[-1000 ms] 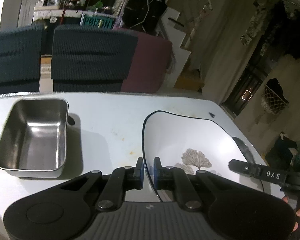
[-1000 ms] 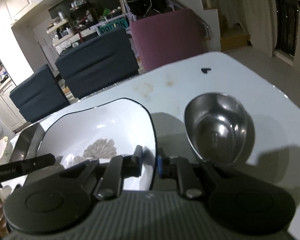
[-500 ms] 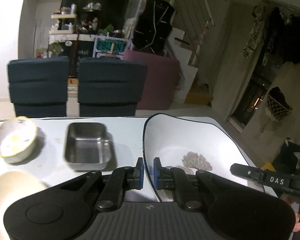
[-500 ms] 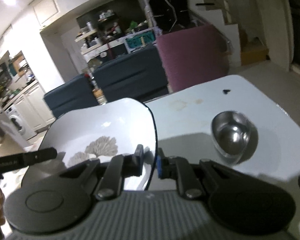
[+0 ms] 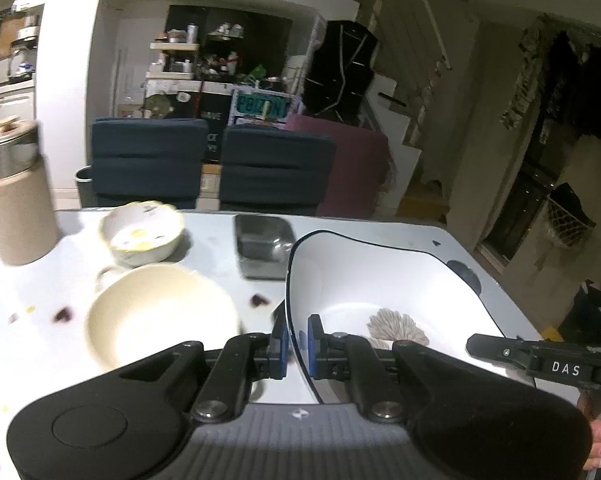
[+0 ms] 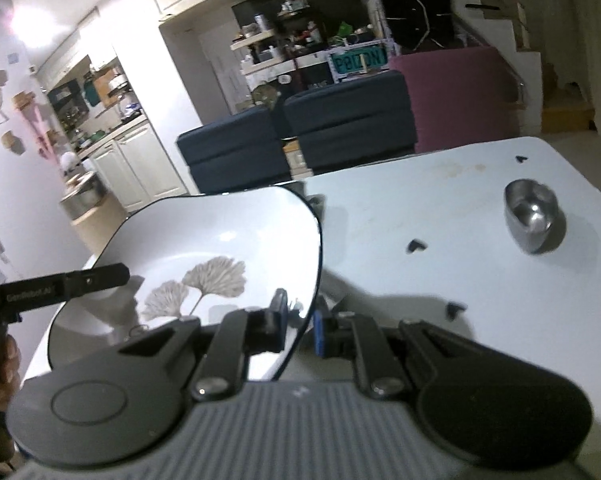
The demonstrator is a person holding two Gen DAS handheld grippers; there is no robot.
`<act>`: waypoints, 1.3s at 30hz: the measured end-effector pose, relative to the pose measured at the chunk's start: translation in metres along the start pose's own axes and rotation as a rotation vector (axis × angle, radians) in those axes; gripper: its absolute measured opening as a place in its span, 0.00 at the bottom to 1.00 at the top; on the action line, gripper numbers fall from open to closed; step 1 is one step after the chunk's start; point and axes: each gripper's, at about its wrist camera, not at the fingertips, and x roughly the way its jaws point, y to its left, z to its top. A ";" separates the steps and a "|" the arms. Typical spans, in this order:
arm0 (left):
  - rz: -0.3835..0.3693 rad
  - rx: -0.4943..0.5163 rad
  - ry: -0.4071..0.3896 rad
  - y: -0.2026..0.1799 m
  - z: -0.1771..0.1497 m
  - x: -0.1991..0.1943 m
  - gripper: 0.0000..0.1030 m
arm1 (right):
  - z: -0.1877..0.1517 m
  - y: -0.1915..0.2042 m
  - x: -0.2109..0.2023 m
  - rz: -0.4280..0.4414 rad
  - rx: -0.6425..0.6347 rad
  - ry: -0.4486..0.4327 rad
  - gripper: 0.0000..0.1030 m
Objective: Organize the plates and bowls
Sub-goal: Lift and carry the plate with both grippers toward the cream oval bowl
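On white table, plate, armchairs behind

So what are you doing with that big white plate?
A person holds a gripper in each hand, and both grip the same big white plate with the leaf picture, one on each side of its rim. The left gripper and the right gripper are both clamped on its edge, holding it above the table. On the table sit a cream bowl, a small patterned bowl, a steel tray and a round steel bowl.
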 end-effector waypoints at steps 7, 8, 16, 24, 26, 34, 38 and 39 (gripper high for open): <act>0.068 -0.057 0.046 0.035 -0.043 -0.032 0.10 | -0.029 0.027 0.007 0.068 -0.040 0.060 0.15; 0.072 -0.065 0.058 0.039 -0.049 -0.033 0.10 | -0.032 0.028 0.009 0.073 -0.046 0.082 0.15; 0.065 -0.124 0.179 0.066 -0.092 -0.019 0.11 | -0.055 0.043 0.040 0.052 -0.090 0.225 0.15; 0.081 -0.135 0.307 0.078 -0.112 0.012 0.13 | -0.081 0.055 0.059 0.008 -0.099 0.340 0.16; 0.079 -0.130 0.323 0.080 -0.114 0.017 0.14 | -0.083 0.056 0.064 -0.005 -0.110 0.358 0.16; 0.095 -0.161 0.331 0.094 -0.112 0.030 0.14 | -0.090 0.059 0.078 -0.021 -0.124 0.371 0.16; 0.107 -0.167 0.336 0.100 -0.111 0.036 0.15 | -0.089 0.065 0.083 -0.015 -0.129 0.379 0.16; 0.111 -0.167 0.337 0.101 -0.111 0.037 0.15 | -0.089 0.066 0.085 -0.016 -0.132 0.382 0.16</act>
